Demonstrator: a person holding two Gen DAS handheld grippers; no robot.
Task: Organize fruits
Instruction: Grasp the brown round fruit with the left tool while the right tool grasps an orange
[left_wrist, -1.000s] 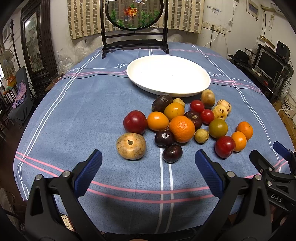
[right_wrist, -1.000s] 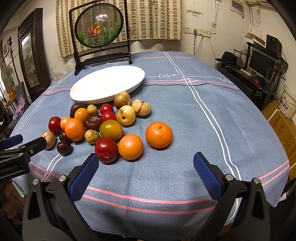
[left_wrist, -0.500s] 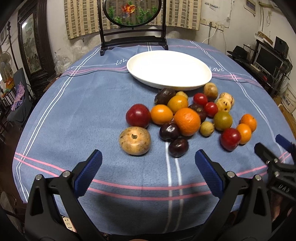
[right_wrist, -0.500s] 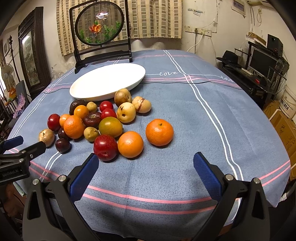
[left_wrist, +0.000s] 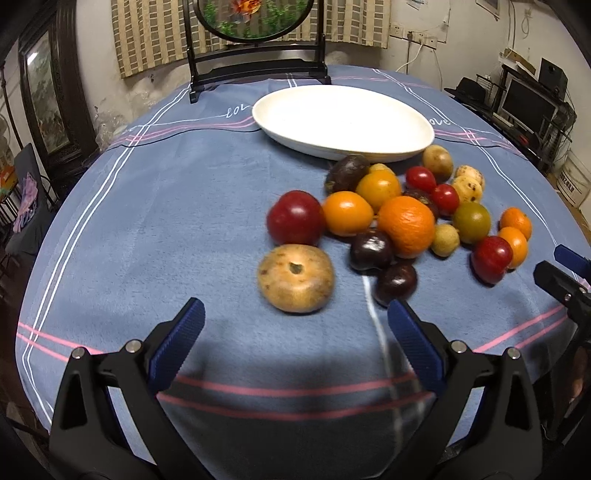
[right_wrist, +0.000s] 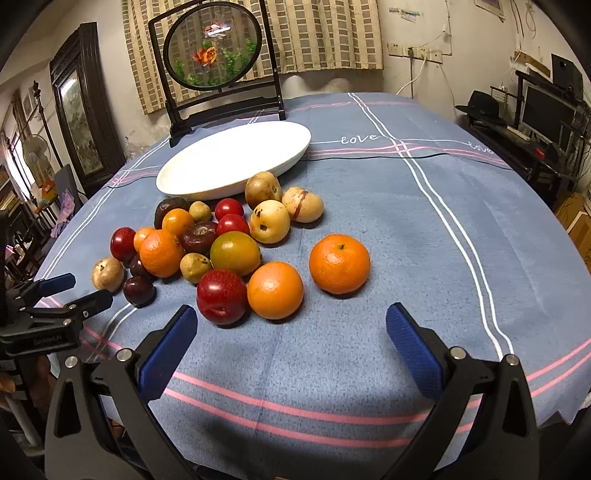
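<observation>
Several fruits lie in a loose heap on the blue tablecloth in front of an empty white oval plate (left_wrist: 343, 122) (right_wrist: 236, 162). In the left wrist view, a tan round fruit (left_wrist: 295, 278) lies nearest, just ahead of my left gripper (left_wrist: 295, 325), which is open and holds nothing. Behind it sit a red plum (left_wrist: 295, 218) and a big orange (left_wrist: 406, 225). In the right wrist view, my right gripper (right_wrist: 291, 325) is open and empty, with a red plum (right_wrist: 221, 297) and an orange (right_wrist: 275, 290) just ahead of it. Another orange (right_wrist: 339, 263) sits apart to the right.
A round decorative screen on a black stand (right_wrist: 218, 74) stands behind the plate. The left gripper (right_wrist: 55, 295) shows at the left edge of the right wrist view. Shelves with a monitor (right_wrist: 546, 114) stand off the table's right side. Bare cloth spreads right of the fruit.
Both grippers have moved forward toward the fruit heap, so the fruits look larger and nearer. The left view has shifted leftward, with the tan fruit now centred. Both stay open.
</observation>
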